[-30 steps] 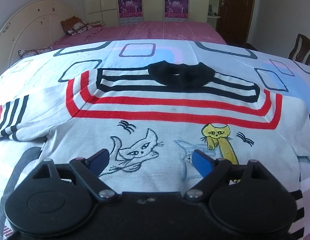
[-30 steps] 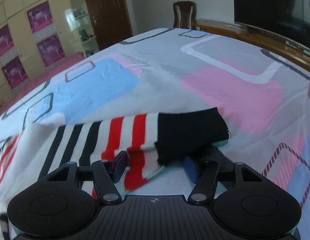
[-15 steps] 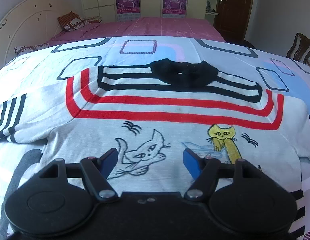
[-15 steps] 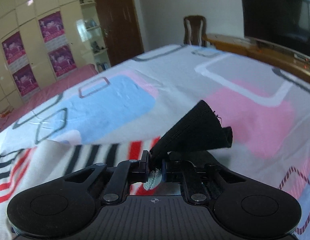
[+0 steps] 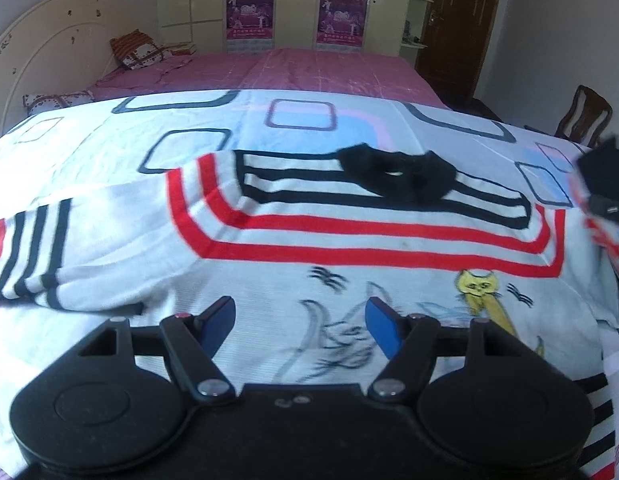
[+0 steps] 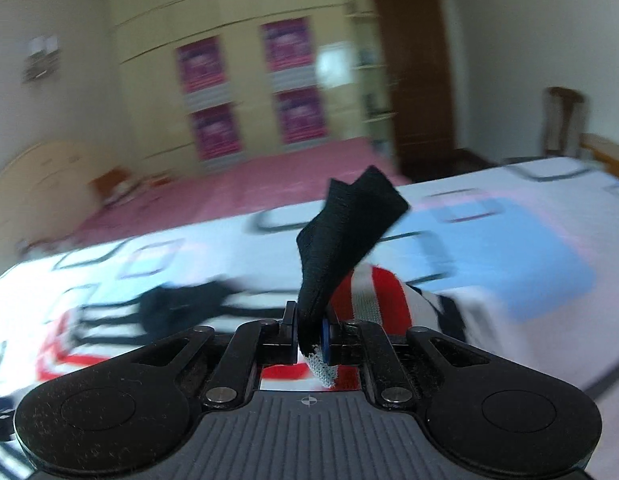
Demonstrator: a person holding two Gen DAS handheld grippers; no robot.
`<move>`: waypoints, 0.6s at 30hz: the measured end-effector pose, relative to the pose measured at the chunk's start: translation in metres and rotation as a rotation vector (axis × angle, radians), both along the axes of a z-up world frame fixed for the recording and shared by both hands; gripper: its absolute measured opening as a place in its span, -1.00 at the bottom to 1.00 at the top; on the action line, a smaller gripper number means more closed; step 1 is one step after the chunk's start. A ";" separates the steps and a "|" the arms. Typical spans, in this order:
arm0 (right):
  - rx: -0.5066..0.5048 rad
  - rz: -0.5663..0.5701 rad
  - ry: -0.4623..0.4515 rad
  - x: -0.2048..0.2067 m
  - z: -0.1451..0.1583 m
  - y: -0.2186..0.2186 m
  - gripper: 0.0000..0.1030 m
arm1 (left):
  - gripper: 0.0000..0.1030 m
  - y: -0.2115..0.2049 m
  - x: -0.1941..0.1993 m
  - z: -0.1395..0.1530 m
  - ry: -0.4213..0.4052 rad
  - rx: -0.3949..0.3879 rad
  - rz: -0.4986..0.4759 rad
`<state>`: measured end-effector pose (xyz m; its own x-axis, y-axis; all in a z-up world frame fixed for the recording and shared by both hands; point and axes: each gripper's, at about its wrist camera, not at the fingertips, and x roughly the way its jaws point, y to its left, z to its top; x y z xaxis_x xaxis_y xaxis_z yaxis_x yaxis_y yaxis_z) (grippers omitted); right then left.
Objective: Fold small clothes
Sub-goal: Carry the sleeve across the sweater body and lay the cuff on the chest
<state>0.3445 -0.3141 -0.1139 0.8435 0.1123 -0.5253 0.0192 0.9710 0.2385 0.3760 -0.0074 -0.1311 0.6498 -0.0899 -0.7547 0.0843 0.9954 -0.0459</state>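
A: Right gripper (image 6: pixel 309 334)?
B: Clamped on the black cuff (image 6: pixel 345 240), lifted off the bed (image 6: pixel 549 272), striped sleeve (image 6: pixel 385 296) trailing toward 1 o'clock.

A: Left gripper (image 5: pixel 301 326)?
B: Fingers apart, empty, hovering over the lower front of the sweater (image 5: pixel 349 240).

A: Sweater?
B: Spread flat, collar (image 5: pixel 397 176) at 12 o'clock, other sleeve (image 5: pixel 29 252) out flat at 9 o'clock.

A: Progress?
B: Early, probably. First sleeve fold only begun; second sleeve and body folds left.

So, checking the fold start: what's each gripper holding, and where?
Right gripper pinches the sweater's black sleeve cuff; left gripper is open, holding nothing.
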 end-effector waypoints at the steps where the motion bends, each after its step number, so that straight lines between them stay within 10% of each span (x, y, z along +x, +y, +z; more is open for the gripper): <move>1: 0.008 0.032 0.012 0.005 -0.004 0.018 -0.80 | 0.36 0.007 0.001 0.000 -0.001 0.000 0.006; 11: 0.038 0.230 0.203 0.022 -0.063 0.125 -0.78 | 0.42 0.034 0.006 -0.003 0.008 -0.044 -0.001; 15: 0.028 0.224 0.166 0.009 -0.055 0.125 0.42 | 0.53 0.029 0.008 -0.003 0.008 -0.077 -0.028; 18: 0.017 0.210 0.119 -0.008 -0.038 0.108 0.42 | 0.56 0.019 0.009 -0.005 0.020 -0.110 -0.058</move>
